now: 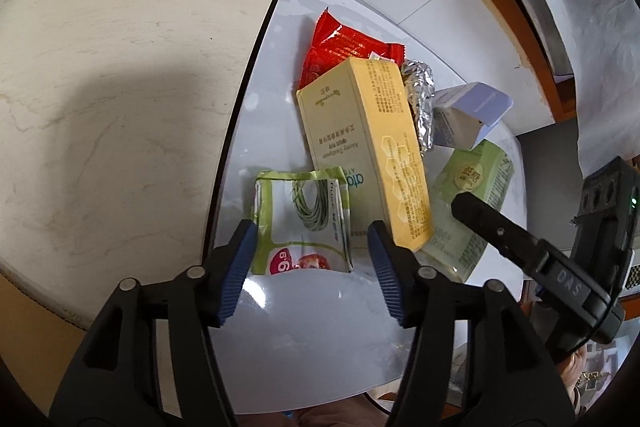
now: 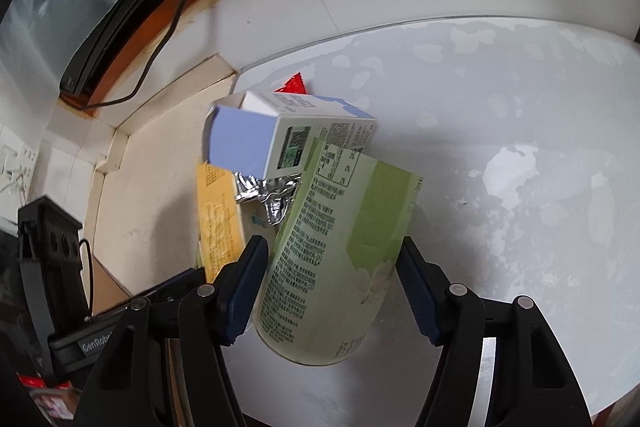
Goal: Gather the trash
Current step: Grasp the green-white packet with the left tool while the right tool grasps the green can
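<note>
- White glossy tabletop (image 1: 320,327) carries the whole trash pile, which sits near its edge beside the cream stone floor (image 1: 120,67); we read this as the pick-up step of collecting, nothing binned yet.
- Yellow-and-olive rectangular toothpaste carton (image 1: 360,147) lies across the middle of the pile, leaning over its neighbours.
- Pale green paper drink carton (image 2: 340,247) lies flat on the right of the pile; the right gripper (image 2: 334,287) straddles it, jaws set fairly wide with the carton between the blue pads. In the right wrist view we cannot tell whether the pads press on it yet.
- Green-and-white crumpled plastic snack bag (image 1: 304,223) sits at the near end, partly under the yellow carton; the left gripper (image 1: 312,267) hangs over it, jaws wide, pads (image 1: 236,279) either side and apart from the bag, so it holds nothing.
- Red foil snack wrapper (image 1: 340,47) at the far end, just behind the yellow carton.
- White-and-lilac small cardboard box (image 2: 280,135) rests against the green carton's far end.
- Crumpled silver foil ball (image 1: 420,99) wedged between yellow carton and lilac box.
- Next move, we judge: lower left jaws around the snack bag and close; right jaws close on the green carton, then lift clear without dragging the lilac box.
</note>
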Tool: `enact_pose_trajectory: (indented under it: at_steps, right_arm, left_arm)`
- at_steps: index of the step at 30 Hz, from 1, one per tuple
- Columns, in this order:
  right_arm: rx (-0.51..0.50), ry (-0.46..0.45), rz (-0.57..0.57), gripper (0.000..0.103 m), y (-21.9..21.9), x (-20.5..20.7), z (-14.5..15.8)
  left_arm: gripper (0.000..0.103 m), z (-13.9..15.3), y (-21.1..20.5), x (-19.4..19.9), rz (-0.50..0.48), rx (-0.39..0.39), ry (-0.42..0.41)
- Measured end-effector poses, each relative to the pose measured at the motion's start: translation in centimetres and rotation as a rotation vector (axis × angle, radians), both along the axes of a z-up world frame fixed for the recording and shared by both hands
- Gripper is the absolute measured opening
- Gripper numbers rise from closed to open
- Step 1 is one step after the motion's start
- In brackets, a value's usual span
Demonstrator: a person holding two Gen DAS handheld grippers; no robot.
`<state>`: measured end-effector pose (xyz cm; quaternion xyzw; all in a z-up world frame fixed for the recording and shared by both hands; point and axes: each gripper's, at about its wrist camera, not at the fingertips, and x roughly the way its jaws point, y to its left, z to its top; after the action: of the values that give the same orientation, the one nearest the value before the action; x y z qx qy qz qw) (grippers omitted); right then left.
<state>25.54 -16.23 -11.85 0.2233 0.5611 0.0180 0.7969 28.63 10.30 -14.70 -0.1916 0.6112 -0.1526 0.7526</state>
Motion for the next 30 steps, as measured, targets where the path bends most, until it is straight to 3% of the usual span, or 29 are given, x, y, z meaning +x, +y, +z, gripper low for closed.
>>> enact_pose_trajectory:
  at_steps: [13,18,22,30]
  right_arm:
    - [-0.006,-0.018,0.033,0.062,0.1,-0.6,0.4]
    - [-0.011,-0.027,0.032,0.062,0.0,-1.4,0.7]
    - [-0.014,-0.035,0.033,0.061,0.0,-2.1,1.1]
    - [-0.034,-0.056,0.032,0.06,0.1,-4.4,1.9]
  left_arm:
    - [0.056,-1.0,-0.7,0.7,0.02,0.069,0.01]
    - [0.036,-0.8,-0.8,0.4,0.019,0.055,-0.008]
    - [0.014,0.0,-1.4,0.0,-0.008,0.069,-0.053]
    - [0.007,1.0,-0.5,-1.8,0.008,0.053,-0.105]
